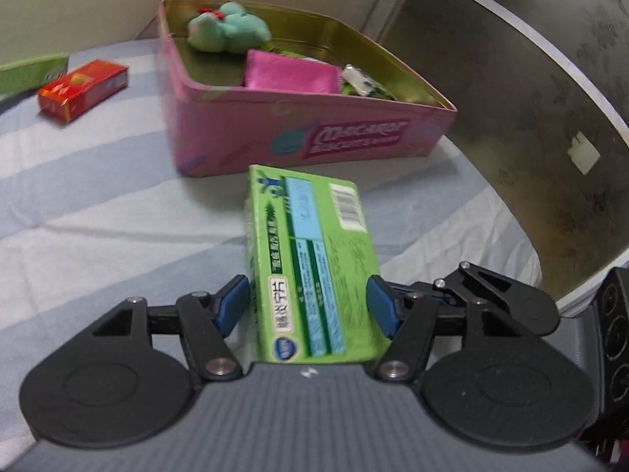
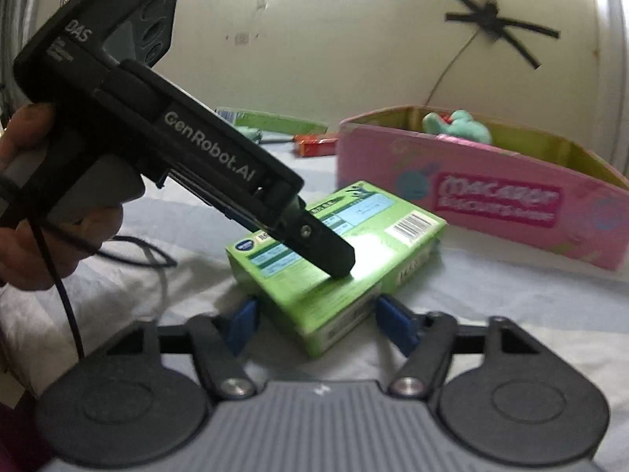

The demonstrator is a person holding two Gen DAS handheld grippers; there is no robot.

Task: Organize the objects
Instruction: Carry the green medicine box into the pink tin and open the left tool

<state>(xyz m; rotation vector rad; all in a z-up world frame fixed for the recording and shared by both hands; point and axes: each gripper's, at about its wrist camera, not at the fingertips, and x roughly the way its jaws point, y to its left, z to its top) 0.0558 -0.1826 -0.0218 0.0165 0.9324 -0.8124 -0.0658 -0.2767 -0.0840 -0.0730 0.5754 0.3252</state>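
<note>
A green box (image 1: 314,259) lies on the striped bedsheet in front of a pink tin (image 1: 314,133). My left gripper (image 1: 308,306) straddles the box, blue pads at both of its sides; whether they press it is unclear. In the right wrist view the left gripper's finger (image 2: 330,251) rests over the green box (image 2: 354,259). My right gripper (image 2: 318,324) is open, its pads either side of the box's near corner, not touching. The pink tin (image 2: 491,204) holds a teal plush toy (image 1: 228,27), a pink pouch (image 1: 291,72) and small packets.
A red box (image 1: 82,88) and another green box (image 1: 31,72) lie on the sheet at far left. A dark mirrored panel (image 1: 530,98) stands right of the tin. A black cable (image 2: 129,251) trails by the hand holding the left gripper.
</note>
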